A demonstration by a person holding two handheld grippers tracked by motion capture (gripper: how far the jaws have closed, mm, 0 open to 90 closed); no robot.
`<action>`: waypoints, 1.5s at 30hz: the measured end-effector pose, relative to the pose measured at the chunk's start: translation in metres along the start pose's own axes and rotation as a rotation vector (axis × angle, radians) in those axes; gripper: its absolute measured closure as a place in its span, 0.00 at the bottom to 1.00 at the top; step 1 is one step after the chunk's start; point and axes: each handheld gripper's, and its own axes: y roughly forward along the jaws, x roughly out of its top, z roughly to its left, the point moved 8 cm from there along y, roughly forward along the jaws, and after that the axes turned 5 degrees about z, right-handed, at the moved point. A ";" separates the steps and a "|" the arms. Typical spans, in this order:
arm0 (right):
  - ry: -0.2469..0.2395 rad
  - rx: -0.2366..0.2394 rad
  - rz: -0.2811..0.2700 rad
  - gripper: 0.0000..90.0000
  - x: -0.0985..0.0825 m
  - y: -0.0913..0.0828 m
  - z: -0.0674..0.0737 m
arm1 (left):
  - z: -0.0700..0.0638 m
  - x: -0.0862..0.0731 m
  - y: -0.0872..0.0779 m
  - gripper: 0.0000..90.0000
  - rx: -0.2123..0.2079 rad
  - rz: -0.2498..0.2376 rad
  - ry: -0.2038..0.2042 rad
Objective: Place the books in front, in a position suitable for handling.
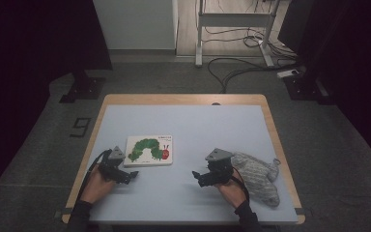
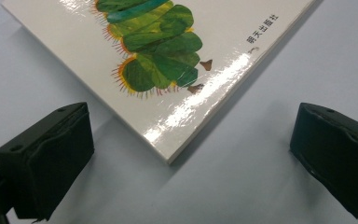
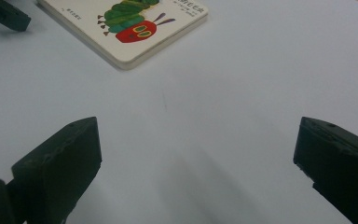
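A white board book (image 1: 149, 150) with a green caterpillar on its cover lies flat on the pale blue table top, left of centre. My left gripper (image 1: 131, 175) rests on the table just in front of the book's near left corner, jaws wide open and empty. In the left gripper view that corner of the book (image 2: 168, 79) points between the two open jaws of the left gripper (image 2: 191, 158). My right gripper (image 1: 196, 176) sits right of centre, open and empty, aimed left. In the right gripper view the book (image 3: 126, 28) lies farther off, beyond the right gripper (image 3: 196, 163).
A grey knitted cloth (image 1: 258, 177) lies crumpled on the table just right of the right hand. The wooden table edge (image 1: 183, 98) frames the blue mat (image 1: 193, 125). Cables and a metal frame stand on the floor beyond the table.
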 end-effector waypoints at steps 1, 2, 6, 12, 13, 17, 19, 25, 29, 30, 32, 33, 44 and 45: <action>0.002 0.005 -0.001 0.01 0.001 0.003 0.001 | -0.001 0.000 0.001 0.00 -0.008 -0.001 0.001; 0.002 0.006 0.000 0.01 0.002 0.006 0.001 | -0.003 0.001 0.002 0.00 -0.021 -0.004 0.000; 0.001 0.018 0.004 0.01 0.006 0.017 0.001 | -0.003 0.001 0.002 0.00 -0.018 -0.005 -0.005; -0.004 0.025 0.017 0.01 0.007 0.028 0.000 | -0.007 0.001 0.002 0.00 -0.016 -0.003 -0.008; -0.007 0.028 0.021 0.01 0.007 0.030 -0.001 | -0.009 0.002 0.002 0.00 -0.022 -0.005 -0.007; -0.010 0.036 0.028 0.01 0.008 0.037 -0.001 | -0.018 0.004 0.004 0.00 -0.046 -0.019 0.009; -0.013 0.038 0.034 0.02 0.008 0.040 -0.001 | -0.022 0.006 0.005 0.00 -0.057 -0.030 0.009; -0.026 0.053 0.041 0.02 0.011 0.052 -0.002 | -0.029 0.009 0.007 0.00 -0.068 -0.032 0.010; -0.040 0.073 0.048 0.06 0.015 0.061 0.000 | -0.037 0.014 0.010 0.00 -0.085 -0.034 0.023; -0.045 0.076 0.049 0.06 0.016 0.064 0.001 | -0.040 0.015 0.011 0.00 -0.087 -0.035 0.026; -0.056 0.084 0.052 0.07 0.018 0.069 0.003 | -0.043 0.017 0.012 0.00 -0.091 -0.034 0.034; -0.058 0.089 0.054 0.07 0.019 0.071 0.004 | -0.045 0.018 0.013 0.00 -0.092 -0.034 0.033; -0.106 0.153 0.091 0.14 0.029 0.089 0.013 | -0.051 0.022 0.015 0.00 -0.108 -0.035 0.041; -0.107 0.152 0.092 0.14 0.029 0.089 0.012 | -0.052 0.022 0.015 0.00 -0.107 -0.034 0.039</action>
